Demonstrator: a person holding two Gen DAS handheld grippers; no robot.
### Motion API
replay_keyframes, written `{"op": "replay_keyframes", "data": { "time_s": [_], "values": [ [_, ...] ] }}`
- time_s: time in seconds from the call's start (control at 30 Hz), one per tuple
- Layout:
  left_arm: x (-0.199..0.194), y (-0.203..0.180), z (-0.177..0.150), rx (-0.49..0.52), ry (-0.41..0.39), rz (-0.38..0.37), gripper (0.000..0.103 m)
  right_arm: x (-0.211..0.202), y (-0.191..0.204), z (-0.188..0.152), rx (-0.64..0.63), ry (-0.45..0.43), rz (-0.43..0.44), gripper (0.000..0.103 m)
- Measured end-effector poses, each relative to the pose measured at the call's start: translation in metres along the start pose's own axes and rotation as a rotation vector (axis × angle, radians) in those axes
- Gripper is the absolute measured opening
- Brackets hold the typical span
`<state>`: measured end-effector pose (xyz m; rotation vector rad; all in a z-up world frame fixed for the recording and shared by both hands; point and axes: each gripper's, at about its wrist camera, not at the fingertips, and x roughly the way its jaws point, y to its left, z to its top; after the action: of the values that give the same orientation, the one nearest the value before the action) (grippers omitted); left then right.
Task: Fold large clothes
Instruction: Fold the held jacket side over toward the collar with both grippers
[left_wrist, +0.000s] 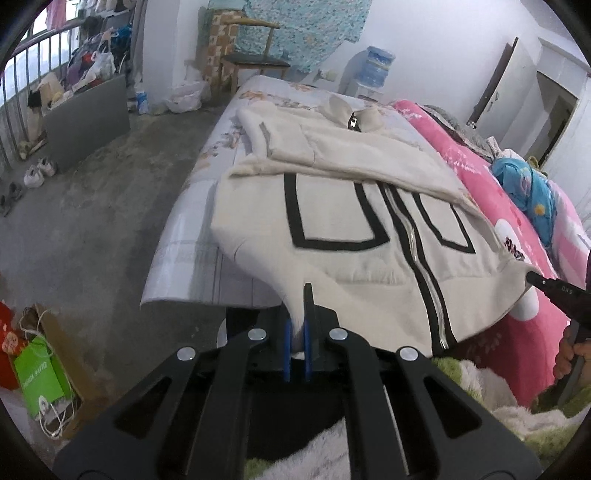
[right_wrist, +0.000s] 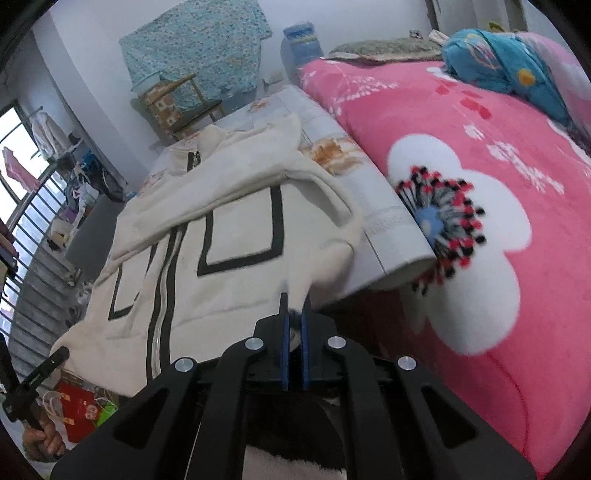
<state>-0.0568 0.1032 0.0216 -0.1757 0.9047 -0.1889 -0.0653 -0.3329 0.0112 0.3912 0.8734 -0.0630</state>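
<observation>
1. Nearest in the left wrist view, the left gripper has its jaws pressed together on a pinch of the cream jacket, at the near left corner of the hem; the cloth bunches up between the blue pads.
2. In the right wrist view, the right gripper is likewise clamped tight on the jacket's near right hem corner, with a fold of cream fabric caught between the pads.
3. The hem hangs lifted between the two grips, just off the near edge of the bed; the rest of the jacket lies flat on the pale flowered sheet, zip up and black-outlined pockets showing, with both sleeves already crossed over the chest.
4. The step in hand looks like carrying the hem up and over toward the collar. To do it well, keep both corners level and equally taut so the fold line runs straight across, and avoid dragging the body of the jacket or disturbing the folded sleeves.
5. Beside it, the pink flowered blanket covers the right part of the bed; keep the hem clear of it.
6. Farther off, the collar lies toward the bed's far end, the likely landing place for the hem.
</observation>
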Motion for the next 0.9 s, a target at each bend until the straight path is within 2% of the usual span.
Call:
{"op": "replay_keyframes", "data": {
  "time_s": [0.37, 0.9],
  "values": [
    [0.021, 0.015, 0.039, -0.079, -0.018, -0.047, 0.005, 0.016, 0.0, 0.041, 0.062, -0.052, 0.052, 0.005],
    [0.069, 0.035, 0.077, -0.168, 0.035, -0.047, 0.005, 0.061, 0.007, 0.096, 0.089, -0.03, 0.062, 0.005]
  ]
}}
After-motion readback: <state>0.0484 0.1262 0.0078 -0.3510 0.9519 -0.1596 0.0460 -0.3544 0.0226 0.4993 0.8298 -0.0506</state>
